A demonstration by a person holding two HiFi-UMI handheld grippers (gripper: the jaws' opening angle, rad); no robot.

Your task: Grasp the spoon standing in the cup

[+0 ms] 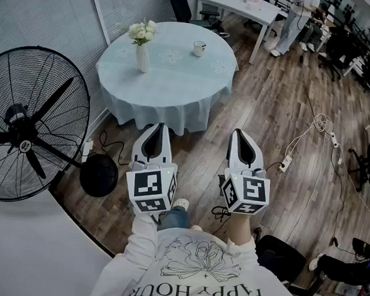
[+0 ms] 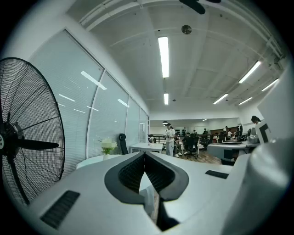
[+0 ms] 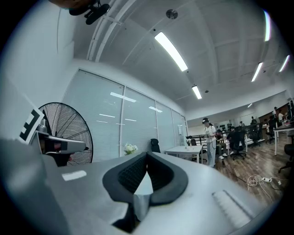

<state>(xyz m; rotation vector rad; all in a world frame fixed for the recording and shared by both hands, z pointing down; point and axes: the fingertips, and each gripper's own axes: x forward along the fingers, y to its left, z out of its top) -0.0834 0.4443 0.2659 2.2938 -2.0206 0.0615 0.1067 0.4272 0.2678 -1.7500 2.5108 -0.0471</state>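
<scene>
Two words are printed on the person's white sweatshirt [image 1: 194, 276] at the bottom of the head view: HOUR reads clearly, and next to it APPY, whose first letter is unclear. A line drawing of a flower sits above them. No other writing is legible.

The left tongs [image 1: 156, 129] and right tongs [image 1: 238, 134] are held side by side over the wooden floor [image 1: 270, 112], short of the round surface [image 1: 177, 80]. In the left gripper view the left tongs [image 2: 144, 154] are closed tip to tip with nothing between them. The right tongs [image 3: 147, 154] are closed and empty as well.

The surface wears a pale blue cloth. The white cup [image 1: 198, 48] stands toward its far side, well apart from both tongs. The spoon is too small to make out. A vase of white flowers [image 1: 142, 40] stands at the surface's left.

A large black fan [image 1: 27, 125] stands by the blinds. A power strip [image 1: 286, 163] and its cable lie on the floor. Further back are a white table [image 1: 238, 4] and office chairs.
</scene>
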